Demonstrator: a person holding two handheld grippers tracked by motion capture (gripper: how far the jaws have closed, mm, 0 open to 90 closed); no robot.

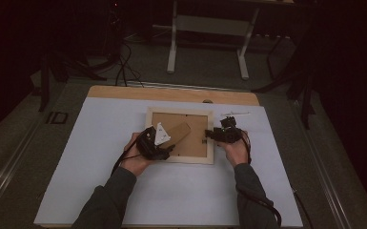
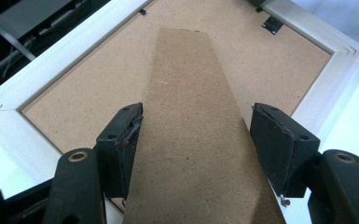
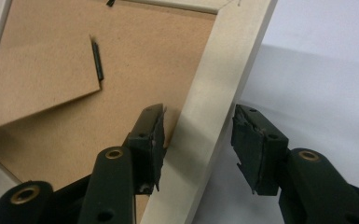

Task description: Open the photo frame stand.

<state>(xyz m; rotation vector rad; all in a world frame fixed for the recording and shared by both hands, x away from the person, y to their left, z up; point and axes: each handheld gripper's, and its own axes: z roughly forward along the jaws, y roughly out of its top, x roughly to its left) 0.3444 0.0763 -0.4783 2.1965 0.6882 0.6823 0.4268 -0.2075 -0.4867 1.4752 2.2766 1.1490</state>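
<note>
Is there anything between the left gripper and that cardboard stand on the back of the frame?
No, nothing visible. The cardboard stand already lies between the left gripper's open fingers, above the frame.

high view: above near edge, facing far, distant | tool views: close, low | shared: picture frame (image 1: 180,157) back

Left gripper (image 1: 164,145) and right gripper (image 1: 208,134) facing inward; jaws of both spread apart
</note>
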